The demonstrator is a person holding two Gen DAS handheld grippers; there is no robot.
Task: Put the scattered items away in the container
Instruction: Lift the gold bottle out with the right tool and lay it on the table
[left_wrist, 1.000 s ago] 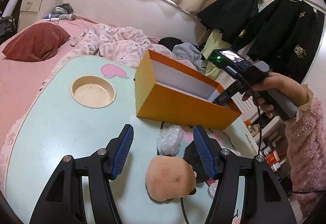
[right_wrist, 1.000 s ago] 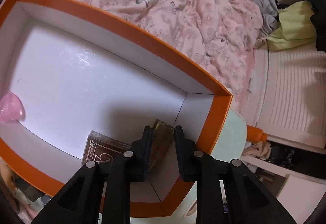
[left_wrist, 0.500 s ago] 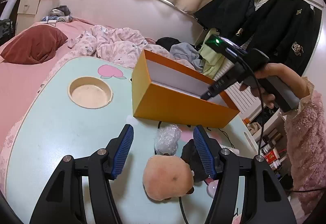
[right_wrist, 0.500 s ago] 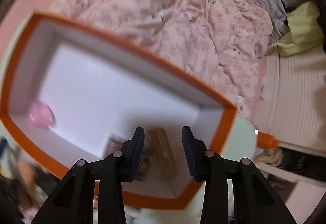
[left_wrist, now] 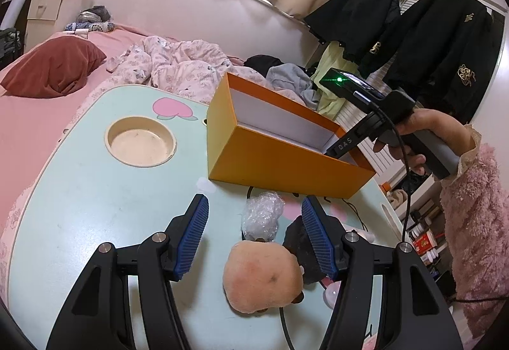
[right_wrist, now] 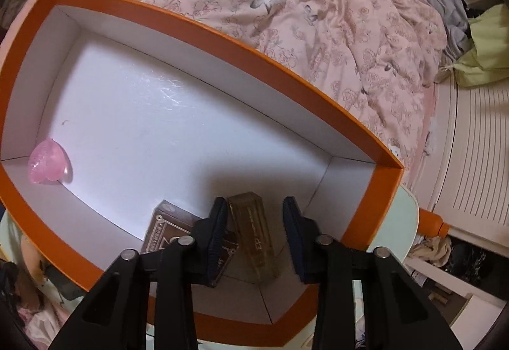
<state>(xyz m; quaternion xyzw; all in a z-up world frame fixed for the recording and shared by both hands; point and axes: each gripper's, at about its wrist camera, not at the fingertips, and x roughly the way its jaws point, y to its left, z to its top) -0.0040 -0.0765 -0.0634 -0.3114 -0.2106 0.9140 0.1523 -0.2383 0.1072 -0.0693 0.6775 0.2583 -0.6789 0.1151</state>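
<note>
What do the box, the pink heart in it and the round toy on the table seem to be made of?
Box: probably cardboard, matte orange outside, glossy white lining with creased corners. Pink heart: translucent, glossy, likely plastic or glass. Round toy: peach plush, with a fuzzy nap.

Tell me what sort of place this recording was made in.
Most likely a bedroom: a bed with a rumpled floral duvet and dark red pillow, black jackets hanging by a wardrobe, and a small lap table set on the bed.

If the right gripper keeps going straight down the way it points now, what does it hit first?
Most likely the amber rectangular bottle lying between the closing right gripper's jaws on the orange box's floor, though depth is hard to judge.
</note>
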